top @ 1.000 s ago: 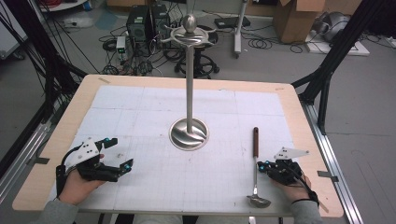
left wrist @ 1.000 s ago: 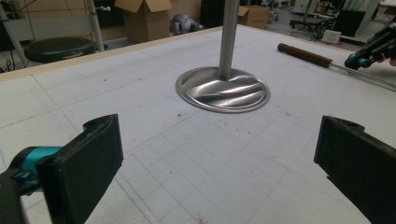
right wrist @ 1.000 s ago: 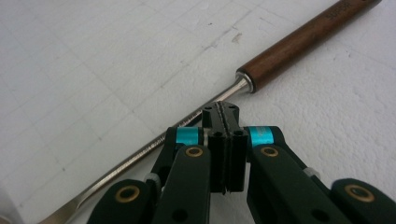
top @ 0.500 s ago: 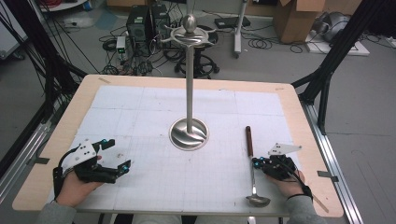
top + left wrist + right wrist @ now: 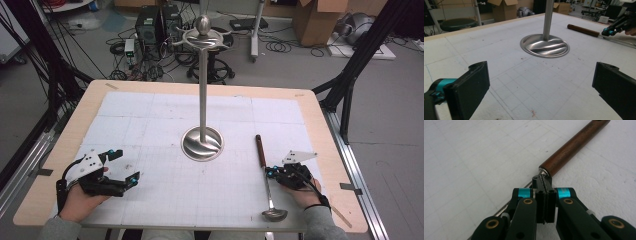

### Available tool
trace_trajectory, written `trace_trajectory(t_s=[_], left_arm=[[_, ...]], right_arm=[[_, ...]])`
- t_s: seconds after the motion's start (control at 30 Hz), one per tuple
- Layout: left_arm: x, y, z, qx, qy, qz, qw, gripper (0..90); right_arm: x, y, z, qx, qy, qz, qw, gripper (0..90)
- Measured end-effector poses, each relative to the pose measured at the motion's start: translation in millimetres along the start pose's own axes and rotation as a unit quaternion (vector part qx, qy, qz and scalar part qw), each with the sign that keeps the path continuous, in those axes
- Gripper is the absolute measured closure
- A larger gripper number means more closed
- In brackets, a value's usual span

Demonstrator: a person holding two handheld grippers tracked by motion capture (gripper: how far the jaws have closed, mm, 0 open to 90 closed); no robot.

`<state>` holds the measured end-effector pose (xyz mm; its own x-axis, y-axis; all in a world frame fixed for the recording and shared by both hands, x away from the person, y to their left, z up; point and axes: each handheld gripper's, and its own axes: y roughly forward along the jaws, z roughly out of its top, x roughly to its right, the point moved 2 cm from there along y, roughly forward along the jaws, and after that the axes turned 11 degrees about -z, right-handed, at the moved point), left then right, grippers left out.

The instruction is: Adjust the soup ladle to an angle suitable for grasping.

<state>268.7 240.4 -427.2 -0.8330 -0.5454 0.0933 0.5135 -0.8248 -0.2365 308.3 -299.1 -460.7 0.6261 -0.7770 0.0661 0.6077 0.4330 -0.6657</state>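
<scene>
The ladle (image 5: 265,172) is lying flat on the mat (image 5: 150,125) right of the stand (image 5: 202,90), wooden handle pointing away, bowl near the front edge. The right gripper (image 5: 272,172) is sitting with its jaws clamped on the thin metal shaft, right where it meets the wood. The left gripper (image 5: 125,167) is resting on the mat well off to the left, jaws wide apart, holding nothing. My take: it's probably heading for the stand's hooks. Gripping that close to the handle means the bowl end is going to swing, so I'd be lifting slowly, keeping it level, and watching for the shaft twisting in the pads.
</scene>
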Motion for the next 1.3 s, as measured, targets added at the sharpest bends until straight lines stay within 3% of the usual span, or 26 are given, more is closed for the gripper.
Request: trace_trajectory(t_s=[0.13,0.43,0.63,0.83,0.97,1.13,1.3], left_arm=[[-0.2,-0.3,-0.1,-0.002,0.001,0.0,1.0,1.8],[-0.1,-0.1,-0.4,-0.002,0.0,-0.001,1.0,1.8],[-0.1,-0.3,-0.4,-0.002,0.0,0.001,1.0,1.8],[-0.1,0.0,-0.4,-0.002,0.0,0.0,1.0,1.8],[-0.2,0.4,-0.6,-0.003,0.0,0.001,1.0,1.8],[1.0,1.1,0.2,-0.001,0.002,-0.001,1.0,1.8],[1.0,3.0,0.1,-0.003,0.001,-0.005,1.0,1.8]], right_arm=[[-5.1,3.3,3.2,0.0,-0.017,0.012,0.9998,90.0],[-13.6,5.9,8.2,-0.001,-0.031,0.031,0.999,90.0],[-24.8,8.7,11.7,0.0,-0.059,0.063,0.9963,90.0],[-25.1,6.6,14.1,-0.001,-0.056,0.054,0.997,90.0],[-26.5,-1.9,19.1,0.015,-0.043,0.058,0.9973,90.0],[-38.4,-6.9,21.0,0.014,-0.063,0.095,0.9934,90.0],[-44.1,-5.8,18.9,-0.003,-0.076,0.106,0.9915,90.0]])
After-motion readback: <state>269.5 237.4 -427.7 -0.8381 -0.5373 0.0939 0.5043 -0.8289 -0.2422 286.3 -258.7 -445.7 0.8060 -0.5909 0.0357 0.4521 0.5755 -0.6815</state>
